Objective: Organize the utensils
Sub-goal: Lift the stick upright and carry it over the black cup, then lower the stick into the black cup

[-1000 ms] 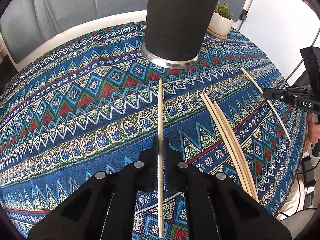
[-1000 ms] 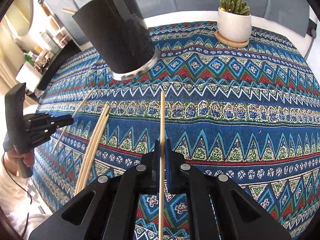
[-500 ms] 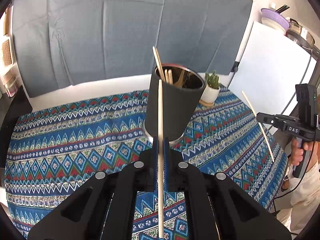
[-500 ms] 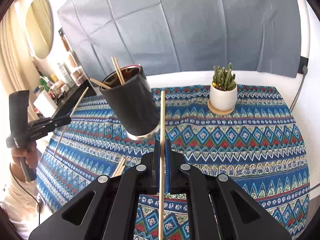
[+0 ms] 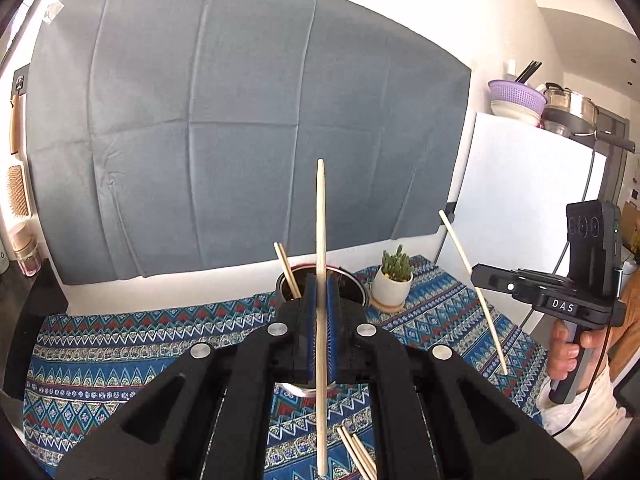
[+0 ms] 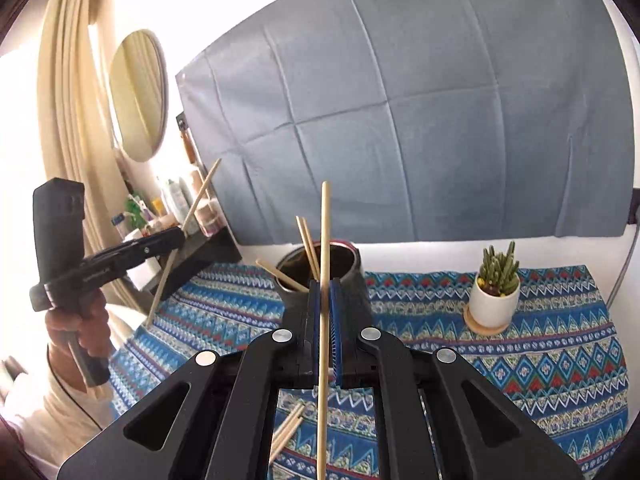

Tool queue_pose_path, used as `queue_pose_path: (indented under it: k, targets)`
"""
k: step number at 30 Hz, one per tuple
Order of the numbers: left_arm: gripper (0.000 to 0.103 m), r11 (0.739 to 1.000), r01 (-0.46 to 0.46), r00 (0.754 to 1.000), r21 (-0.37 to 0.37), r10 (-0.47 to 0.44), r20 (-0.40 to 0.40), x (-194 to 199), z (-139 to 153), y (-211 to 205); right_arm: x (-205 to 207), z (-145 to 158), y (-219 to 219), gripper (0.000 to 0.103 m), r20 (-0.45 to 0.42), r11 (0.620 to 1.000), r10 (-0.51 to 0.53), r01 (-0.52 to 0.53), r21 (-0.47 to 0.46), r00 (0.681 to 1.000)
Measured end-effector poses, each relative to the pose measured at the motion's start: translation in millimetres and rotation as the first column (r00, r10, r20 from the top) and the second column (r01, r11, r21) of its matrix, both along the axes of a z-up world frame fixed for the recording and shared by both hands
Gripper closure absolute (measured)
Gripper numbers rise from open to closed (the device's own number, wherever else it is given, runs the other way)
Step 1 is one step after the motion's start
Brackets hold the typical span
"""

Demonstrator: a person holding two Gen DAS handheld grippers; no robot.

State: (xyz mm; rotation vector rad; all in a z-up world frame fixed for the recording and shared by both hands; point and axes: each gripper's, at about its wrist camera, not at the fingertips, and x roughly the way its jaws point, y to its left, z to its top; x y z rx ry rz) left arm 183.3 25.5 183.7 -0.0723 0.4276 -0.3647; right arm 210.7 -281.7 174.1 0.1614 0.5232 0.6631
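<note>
Left wrist view first: nearest to me, my left tool (image 5: 320, 320) is clenched on a wooden chopstick (image 5: 321, 240), which runs straight up the middle of the picture, its tip standing against the grey cloth backdrop (image 5: 240, 140) at the far side. Below the tool, a few loose chopsticks (image 5: 356, 454) lie on the patterned surface (image 5: 120, 352). Just beyond the tool's pads sits the dark holder cup (image 5: 352, 282), with another chopstick (image 5: 286, 269) leaning out of it to the left. A little farther and to the right stands a small cactus pot (image 5: 393, 284) on a wooden coaster. At the right edge I see my right hand (image 5: 568, 354) gripping the other tool (image 5: 476, 276), which grasps its own slanted chopstick (image 5: 472, 292) above the surface.

From the right wrist view, the right tool (image 6: 325, 320) is clamped on that chopstick (image 6: 325, 240), which points up past the cup's (image 6: 352, 264) rim. Loose sticks (image 6: 288, 428) lie on the surface near the tool's base. Several chopsticks (image 6: 308, 246) already stand in the cup. The cactus (image 6: 496, 296) sits to the right, well apart from the cup. At the left, my left hand (image 6: 80, 320) holds the left tool (image 6: 182, 234) with its chopstick (image 6: 188, 232) tilted, in front of a round mirror (image 6: 138, 94) and curtain.
</note>
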Motion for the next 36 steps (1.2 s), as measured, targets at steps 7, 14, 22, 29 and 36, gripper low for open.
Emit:
queue_pose_path:
  k: [7, 14, 22, 29, 36]
  targets:
    - [0.098, 0.994, 0.065, 0.995, -0.086, -0.057, 0.086, 14, 6, -8, 0, 29, 6, 0.098, 0.134, 0.992, 0.014, -0.031, 0.123, 0.991]
    - [0.098, 0.969, 0.124, 0.982, -0.213, -0.090, 0.163, 38, 1, -5, 13, 39, 12, 0.098, 0.218, 0.973, -0.003, -0.048, 0.227, 0.976]
    - [0.098, 0.944, 0.147, 0.940, -0.295, -0.041, 0.338, 42, -11, -4, 52, 27, 31, 0.098, 0.227, 0.964, -0.064, 0.000, 0.267, 0.972]
    - [0.098, 0.926, 0.112, 0.904, -0.361, 0.056, 0.424, 64, -23, -7, 81, 14, 50, 0.098, 0.310, 0.954, -0.131, 0.035, 0.298, 0.942]
    - [0.098, 0.936, 0.014, 0.918, -0.352, 0.128, 0.375, 94, -39, -26, 90, 6, 72, 0.098, 0.392, 0.960, -0.152, 0.042, 0.275, 0.907]
